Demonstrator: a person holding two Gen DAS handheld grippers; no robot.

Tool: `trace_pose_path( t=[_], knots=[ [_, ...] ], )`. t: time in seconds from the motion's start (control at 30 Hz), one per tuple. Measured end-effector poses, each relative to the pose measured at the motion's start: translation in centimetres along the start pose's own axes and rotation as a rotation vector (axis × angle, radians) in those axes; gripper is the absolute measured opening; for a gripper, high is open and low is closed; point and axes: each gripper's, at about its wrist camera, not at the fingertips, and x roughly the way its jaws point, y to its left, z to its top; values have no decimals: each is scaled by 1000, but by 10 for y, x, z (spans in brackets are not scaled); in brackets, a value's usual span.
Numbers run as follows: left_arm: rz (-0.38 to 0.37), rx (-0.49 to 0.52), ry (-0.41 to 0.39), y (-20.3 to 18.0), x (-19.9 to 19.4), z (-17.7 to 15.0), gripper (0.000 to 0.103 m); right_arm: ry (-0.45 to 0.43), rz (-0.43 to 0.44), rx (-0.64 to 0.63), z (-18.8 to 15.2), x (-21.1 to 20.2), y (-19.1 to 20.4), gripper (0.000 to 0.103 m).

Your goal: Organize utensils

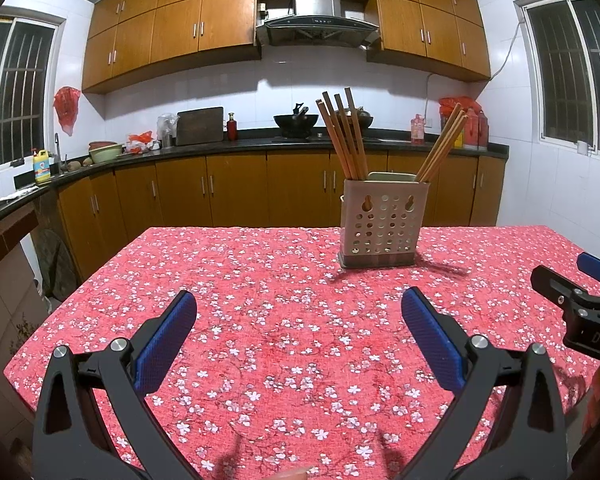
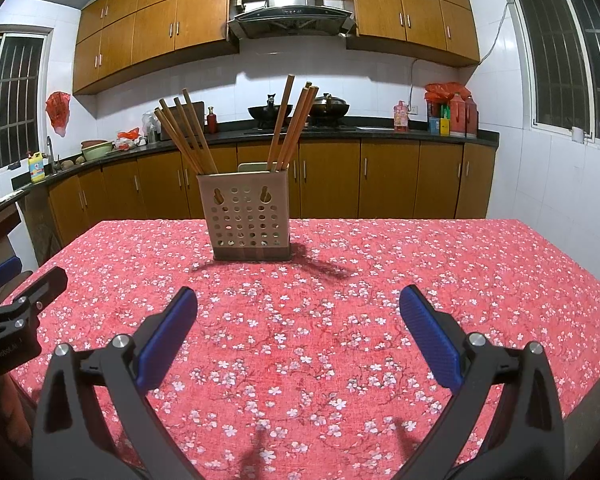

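The left tool [image 1: 299,307] hangs over the near part of the desk [image 1: 260,344] with its blue pads [image 1: 168,344] spread wide and nothing between them; the right tool [image 2: 298,306] hangs the same way beside it, its blue-padded fingers [image 2: 430,338] wide apart and bare. Each tool shows at the edge of the other's view: the right one at the right rim of the left wrist view, the left one at the left rim of the right wrist view. Both point across the red flowered cloth toward the utensil holder [image 1: 384,224], a pale perforated box on a dark base that stands upright on the far half of the desk, well apart from either tool. Seen from the left tool it lies ahead and a little to the right; seen from the right tool it lies ahead and a little to the left. Two bundles of wooden chopsticks stand in it, long axes near vertical with their ends up. The left bundle [image 2: 186,136] leans to the left, its tops fanned apart; the right bundle [image 2: 294,126] leans to the right, rising above the box rim. Behind the desk runs a dark kitchen worktop [image 1: 240,140] over brown cabinets [image 1: 236,188], with a black wok [image 1: 294,122] on the stove.
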Motion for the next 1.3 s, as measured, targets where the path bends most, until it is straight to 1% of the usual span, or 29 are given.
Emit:
trace_pose_path(
  t=[1.3],
  knots=[
    [-12,0,9,3,4,-2,101,4,2,3,-1,-1,2,99]
  ],
)
